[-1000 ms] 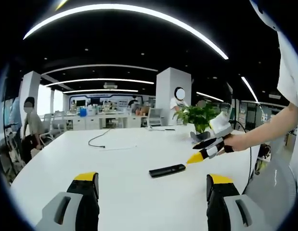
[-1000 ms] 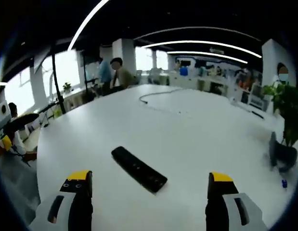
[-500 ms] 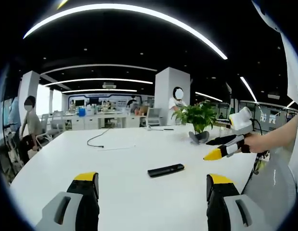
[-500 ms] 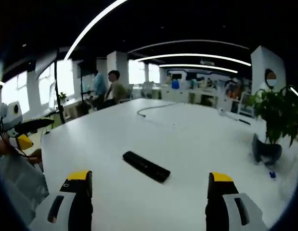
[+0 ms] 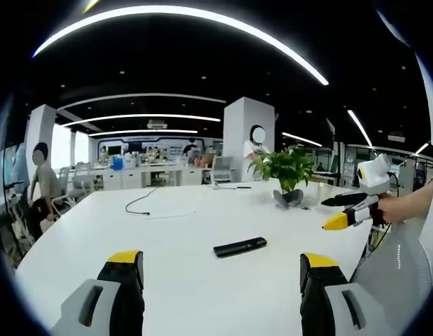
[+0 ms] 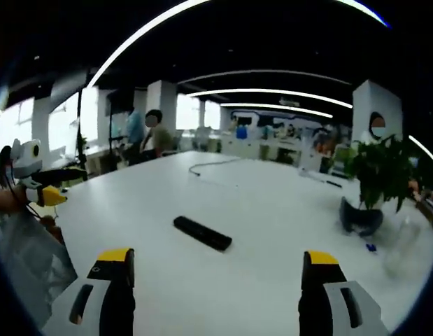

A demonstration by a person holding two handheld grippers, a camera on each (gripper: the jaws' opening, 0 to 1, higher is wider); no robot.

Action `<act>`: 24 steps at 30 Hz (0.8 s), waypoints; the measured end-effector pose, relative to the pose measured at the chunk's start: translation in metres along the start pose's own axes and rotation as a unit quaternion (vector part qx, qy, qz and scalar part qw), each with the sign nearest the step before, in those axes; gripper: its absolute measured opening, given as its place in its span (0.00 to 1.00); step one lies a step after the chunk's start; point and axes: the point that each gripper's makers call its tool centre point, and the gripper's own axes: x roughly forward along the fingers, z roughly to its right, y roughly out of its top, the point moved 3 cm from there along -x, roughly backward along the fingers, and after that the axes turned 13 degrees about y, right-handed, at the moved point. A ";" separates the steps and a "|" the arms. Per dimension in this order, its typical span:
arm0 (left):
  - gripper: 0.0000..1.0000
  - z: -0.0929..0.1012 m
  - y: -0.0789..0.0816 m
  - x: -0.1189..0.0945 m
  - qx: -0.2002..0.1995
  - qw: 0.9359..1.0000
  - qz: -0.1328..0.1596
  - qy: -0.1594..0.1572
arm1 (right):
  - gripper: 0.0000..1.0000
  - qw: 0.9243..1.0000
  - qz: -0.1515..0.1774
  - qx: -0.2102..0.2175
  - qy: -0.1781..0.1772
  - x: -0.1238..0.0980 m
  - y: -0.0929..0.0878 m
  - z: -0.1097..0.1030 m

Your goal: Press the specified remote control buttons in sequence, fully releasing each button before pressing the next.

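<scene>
Black remote (image 5: 240,246) lies flat mid-frame on the white counter (image 5: 167,280), well beyond the spread left tongs (image 5: 221,269). Right tongs (image 5: 337,221) at right edge, farther off than a second ago.

Right gripper view: remote (image 6: 202,233) centre, right tongs (image 6: 215,269) spread, backed away. Next press: close first, descend one tip squarely, then lift clear.

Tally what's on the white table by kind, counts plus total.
Remote control: 1
Potted plant: 1
Loose cable: 1
Total: 3
</scene>
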 end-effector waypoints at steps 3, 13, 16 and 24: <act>0.96 0.000 0.001 -0.001 0.000 1.000 0.002 0.001 | 0.99 1.000 -0.001 0.008 -0.009 -0.009 -0.002 0.001; 0.96 -0.004 0.000 -0.002 0.002 1.000 0.004 0.012 | 0.96 0.997 0.017 0.035 -0.065 -0.037 -0.017 0.006; 0.96 -0.008 0.001 -0.001 0.007 1.000 0.006 0.024 | 0.94 0.998 0.018 0.014 -0.067 -0.036 -0.013 0.004; 0.96 -0.010 0.006 -0.005 -0.003 0.999 0.022 0.033 | 0.95 0.999 -0.004 -0.019 -0.048 -0.030 -0.016 -0.005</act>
